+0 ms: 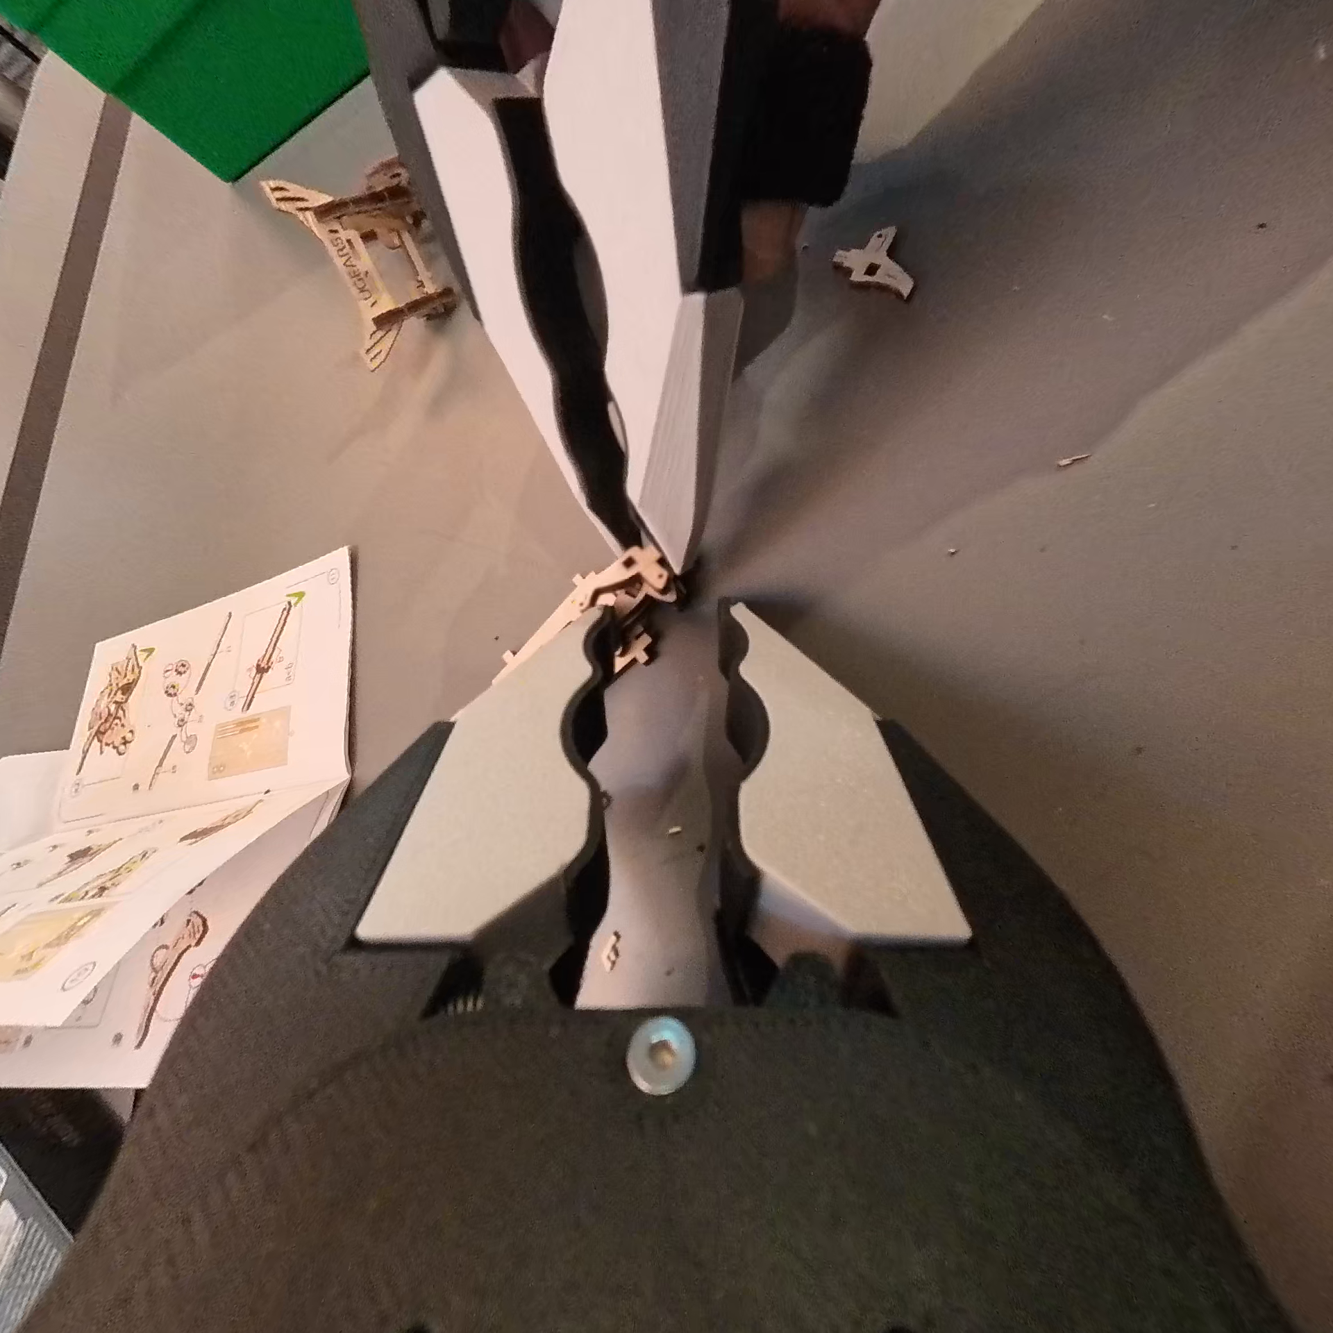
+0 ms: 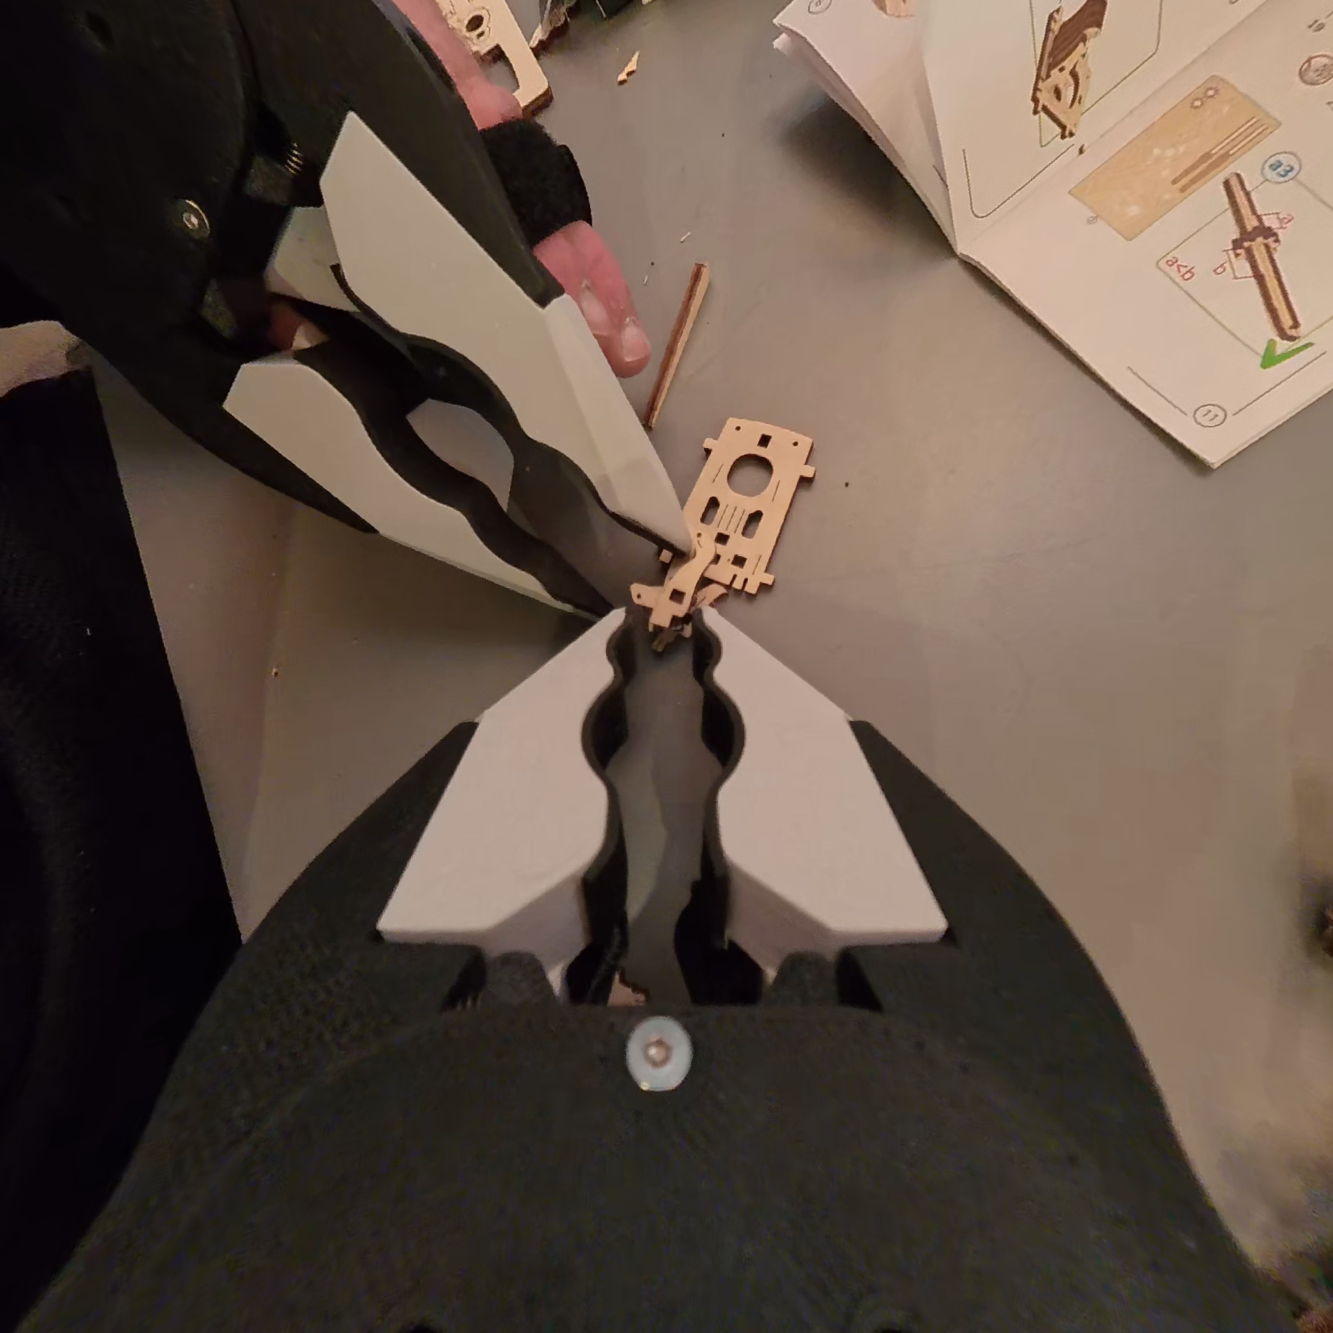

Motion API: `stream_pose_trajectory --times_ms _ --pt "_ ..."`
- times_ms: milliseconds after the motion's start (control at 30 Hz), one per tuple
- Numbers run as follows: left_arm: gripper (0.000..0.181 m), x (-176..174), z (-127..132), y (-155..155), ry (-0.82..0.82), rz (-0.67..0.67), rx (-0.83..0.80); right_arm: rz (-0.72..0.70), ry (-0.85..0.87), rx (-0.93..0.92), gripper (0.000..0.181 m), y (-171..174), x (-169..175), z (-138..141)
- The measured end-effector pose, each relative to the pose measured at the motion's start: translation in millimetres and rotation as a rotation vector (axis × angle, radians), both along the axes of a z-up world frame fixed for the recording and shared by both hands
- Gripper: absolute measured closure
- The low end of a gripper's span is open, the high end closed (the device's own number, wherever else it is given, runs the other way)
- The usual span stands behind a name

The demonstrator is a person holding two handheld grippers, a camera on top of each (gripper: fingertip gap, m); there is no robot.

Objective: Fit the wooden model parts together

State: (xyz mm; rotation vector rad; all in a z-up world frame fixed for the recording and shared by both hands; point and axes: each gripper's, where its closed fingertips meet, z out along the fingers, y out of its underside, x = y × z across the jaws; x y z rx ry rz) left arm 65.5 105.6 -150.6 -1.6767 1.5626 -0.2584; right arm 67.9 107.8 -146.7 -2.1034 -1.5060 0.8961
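Two tongs: left tongs [image 1: 660, 613] apart, right tongs [image 2: 660, 617] clamped on small wooden part [image 2: 674, 595], one flat plate [image 2: 750, 498].

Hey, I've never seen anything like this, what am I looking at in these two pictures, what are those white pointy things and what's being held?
Each picture comes from a camera mounted on a hand-held gripper, looking along its two white fingers. A person works one in each hand.

In the left wrist view, the left hand-held gripper stands open, while the other comes down from above.

In the right wrist view, the right hand-held gripper pinches small wooden model parts at its tips, beside a flat wooden plate.

On the grey table lie an instruction booklet, a part-built wooden model and a wooden stick.
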Motion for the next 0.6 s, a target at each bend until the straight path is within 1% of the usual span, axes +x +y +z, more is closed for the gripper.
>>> stream_pose_trajectory --times_ms 133,233,433,600 --pt "0.155 0.3 -0.1 -0.7 0.0 -0.004 0.003 0.014 -0.008 0.022 0.167 0.4 -0.3 1.2" --pt "0.156 0.3 -0.1 -0.6 0.0 -0.004 0.003 0.027 -0.003 0.043 0.172 0.3 -2.1 3.0" --pt "0.156 0.5 0.1 -0.8 -0.001 -0.007 0.007 0.042 -0.009 0.051 0.173 0.2 -2.7 2.6" --pt "0.154 -0.7 3.1 -1.7 -0.016 -0.001 0.011 0.083 -0.017 0.054 0.173 0.5 -2.8 5.2"
